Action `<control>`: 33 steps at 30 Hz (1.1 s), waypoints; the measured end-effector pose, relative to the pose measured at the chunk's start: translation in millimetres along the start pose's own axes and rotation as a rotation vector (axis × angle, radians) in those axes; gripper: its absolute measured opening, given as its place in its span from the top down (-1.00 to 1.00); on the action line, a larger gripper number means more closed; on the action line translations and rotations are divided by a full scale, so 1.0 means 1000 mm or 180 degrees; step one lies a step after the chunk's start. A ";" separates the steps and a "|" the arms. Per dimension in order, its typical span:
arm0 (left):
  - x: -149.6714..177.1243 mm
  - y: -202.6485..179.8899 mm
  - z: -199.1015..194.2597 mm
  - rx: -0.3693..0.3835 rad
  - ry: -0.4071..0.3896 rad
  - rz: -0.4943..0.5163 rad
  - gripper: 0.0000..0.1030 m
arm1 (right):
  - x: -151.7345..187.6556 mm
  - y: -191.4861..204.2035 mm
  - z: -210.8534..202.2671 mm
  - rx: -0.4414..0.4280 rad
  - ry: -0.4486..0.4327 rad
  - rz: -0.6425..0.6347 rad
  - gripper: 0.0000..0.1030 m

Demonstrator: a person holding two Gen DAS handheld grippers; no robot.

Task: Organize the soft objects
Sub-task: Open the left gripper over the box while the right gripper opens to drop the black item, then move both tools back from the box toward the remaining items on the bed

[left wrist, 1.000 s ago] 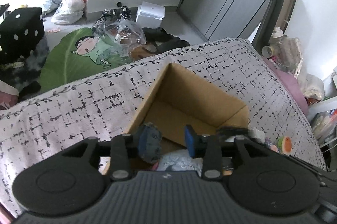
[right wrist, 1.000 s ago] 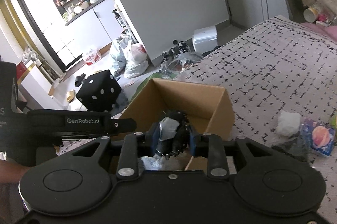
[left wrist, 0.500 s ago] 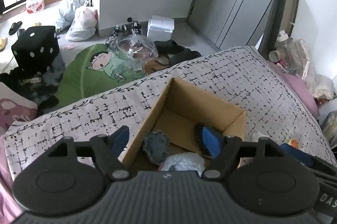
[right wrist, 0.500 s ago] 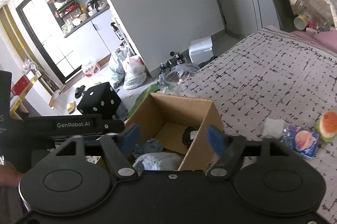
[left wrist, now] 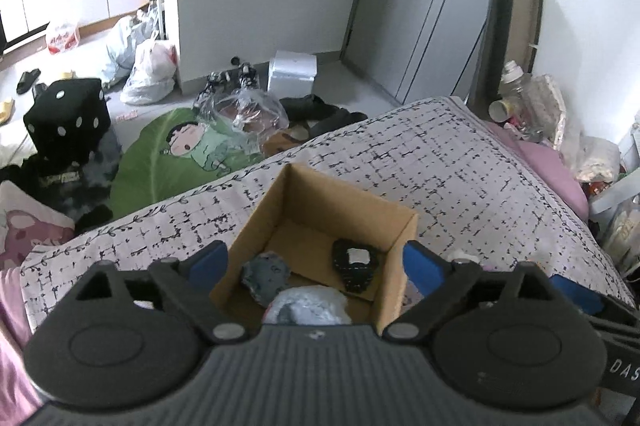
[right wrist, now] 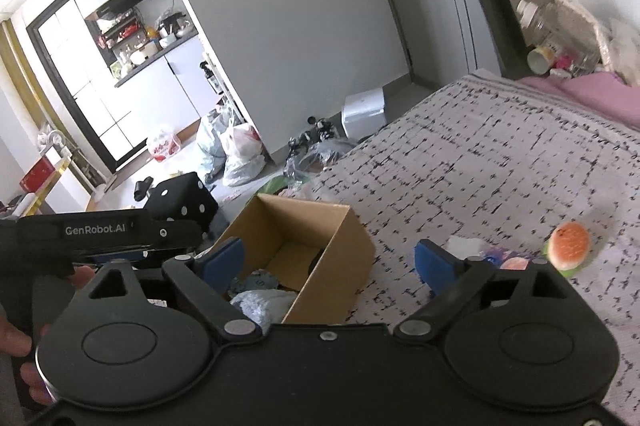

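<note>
An open cardboard box (left wrist: 348, 198) (right wrist: 340, 254) stands on the patterned bedspread (left wrist: 460, 170). Inside lie a dark blue-grey soft item (left wrist: 266, 276), a pale grey-white bundle (left wrist: 308, 304) and a black studded item with a white patch (left wrist: 356, 266). My left gripper (left wrist: 316, 262) is open and empty above the box's near side. My right gripper (right wrist: 328, 260) is open and empty above the box's right wall. On the bedspread right of the box lie a burger-shaped soft toy (right wrist: 568, 246), a white piece (right wrist: 464, 244) and a colourful packet (right wrist: 508, 260).
The bed's far edge drops to a cluttered floor with a black dice cushion (left wrist: 68, 118), a green cartoon mat (left wrist: 168, 158), plastic bags (left wrist: 148, 72) and a white box (left wrist: 292, 70). A pink pillow (left wrist: 548, 166) and clutter lie at the right.
Both grippers have opened wide and lifted back from the box. The dark blue-grey item left the left gripper and the black studded item left the right; both now lie in the box.
</note>
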State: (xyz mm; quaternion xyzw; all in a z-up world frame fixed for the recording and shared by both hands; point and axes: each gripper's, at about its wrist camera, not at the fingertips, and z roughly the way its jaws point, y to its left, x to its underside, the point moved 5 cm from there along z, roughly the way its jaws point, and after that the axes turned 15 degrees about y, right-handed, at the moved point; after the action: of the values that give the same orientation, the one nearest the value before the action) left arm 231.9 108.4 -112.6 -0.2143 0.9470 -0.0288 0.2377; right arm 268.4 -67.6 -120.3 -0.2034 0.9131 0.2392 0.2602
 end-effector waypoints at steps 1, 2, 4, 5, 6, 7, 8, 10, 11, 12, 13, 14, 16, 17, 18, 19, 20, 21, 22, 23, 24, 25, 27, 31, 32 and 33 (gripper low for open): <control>0.001 -0.003 -0.002 0.0002 -0.0024 0.0011 -0.86 | 0.000 -0.002 -0.002 0.0011 -0.0012 -0.0010 -0.85; 0.002 -0.005 -0.004 0.0008 -0.0041 0.0014 -0.86 | 0.001 -0.003 -0.006 0.0026 -0.0028 -0.0023 -0.89; 0.004 -0.011 -0.008 0.0014 -0.0063 0.0044 -0.94 | 0.000 -0.007 -0.010 0.0038 -0.0052 -0.0032 -0.90; 0.004 -0.014 -0.009 0.0013 -0.0076 0.0057 -0.96 | 0.000 -0.009 -0.013 0.0045 -0.0063 -0.0029 -0.90; 0.005 -0.016 -0.012 0.0015 -0.0107 0.0060 -0.99 | 0.000 -0.011 -0.015 0.0048 -0.0073 -0.0024 -0.92; 0.006 -0.018 -0.015 0.0020 -0.0130 0.0064 -0.99 | 0.000 -0.013 -0.017 0.0050 -0.0082 -0.0017 -0.93; 0.006 -0.020 -0.017 0.0024 -0.0137 0.0074 -0.99 | 0.000 -0.014 -0.019 0.0052 -0.0090 -0.0009 -0.98; 0.008 -0.022 -0.019 0.0021 -0.0124 0.0082 -0.99 | 0.000 -0.018 -0.022 0.0058 -0.0103 -0.0001 -1.00; 0.008 -0.024 -0.020 0.0020 -0.0120 0.0087 -0.99 | 0.000 -0.019 -0.024 0.0067 -0.0106 -0.0001 -1.00; 0.010 -0.026 -0.021 0.0017 -0.0123 0.0090 -0.99 | 0.001 -0.020 -0.025 0.0071 -0.0106 -0.0007 -1.00; 0.011 -0.028 -0.023 0.0012 -0.0133 0.0095 -0.99 | 0.002 -0.022 -0.026 0.0077 -0.0105 -0.0011 -1.00; 0.011 -0.029 -0.024 0.0008 -0.0144 0.0108 -1.00 | 0.002 -0.023 -0.028 0.0089 -0.0101 -0.0015 -1.00; 0.013 -0.033 -0.026 0.0000 -0.0169 0.0144 -1.00 | 0.002 -0.025 -0.031 0.0108 -0.0096 -0.0016 -1.00; 0.013 -0.035 -0.028 -0.0002 -0.0182 0.0149 -1.00 | 0.003 -0.027 -0.033 0.0105 -0.0105 -0.0008 -1.00; 0.013 -0.036 -0.028 -0.0005 -0.0184 0.0152 -1.00 | 0.003 -0.029 -0.035 0.0099 -0.0108 0.0003 -1.00; 0.013 -0.039 -0.029 -0.0012 -0.0186 0.0152 -1.00 | 0.003 -0.031 -0.037 0.0090 -0.0115 0.0016 -1.00; 0.014 -0.040 -0.030 -0.0019 -0.0193 0.0145 -1.00 | 0.003 -0.034 -0.040 0.0088 -0.0121 0.0029 -1.00; 0.014 -0.042 -0.031 -0.0023 -0.0200 0.0144 -1.00 | 0.003 -0.036 -0.042 0.0101 -0.0129 0.0031 -1.00; 0.015 -0.045 -0.032 -0.0030 -0.0212 0.0150 -1.00 | 0.002 -0.038 -0.045 0.0130 -0.0145 0.0028 -1.00; 0.016 -0.048 -0.034 -0.0049 -0.0233 0.0153 -1.00 | 0.002 -0.040 -0.048 0.0148 -0.0165 0.0026 -1.00; 0.016 -0.050 -0.035 -0.0067 -0.0252 0.0156 -1.00 | 0.001 -0.044 -0.052 0.0140 -0.0183 0.0039 -1.00; 0.017 -0.053 -0.036 -0.0071 -0.0260 0.0161 -1.00 | 0.000 -0.047 -0.055 0.0125 -0.0196 0.0061 -1.00; 0.019 -0.058 -0.036 -0.0056 -0.0253 0.0159 -1.00 | 0.001 -0.053 -0.061 0.0097 -0.0223 0.0105 -1.00; 0.023 -0.068 -0.035 -0.0082 -0.0265 0.0161 -0.99 | 0.001 -0.066 -0.065 0.0135 -0.0231 0.0144 -1.00; 0.024 -0.070 -0.034 -0.0085 -0.0262 0.0153 -0.99 | 0.002 -0.069 -0.066 0.0139 -0.0224 0.0161 -1.00; 0.024 -0.073 -0.033 -0.0090 -0.0249 0.0149 -0.99 | 0.002 -0.072 -0.066 0.0129 -0.0221 0.0180 -1.00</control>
State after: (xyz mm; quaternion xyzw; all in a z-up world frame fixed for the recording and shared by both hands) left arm 226.0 30.5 -82.3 -0.1964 0.9420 -0.0015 0.2722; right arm 277.1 -161.6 -95.5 -0.1638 0.9135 0.2348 0.2890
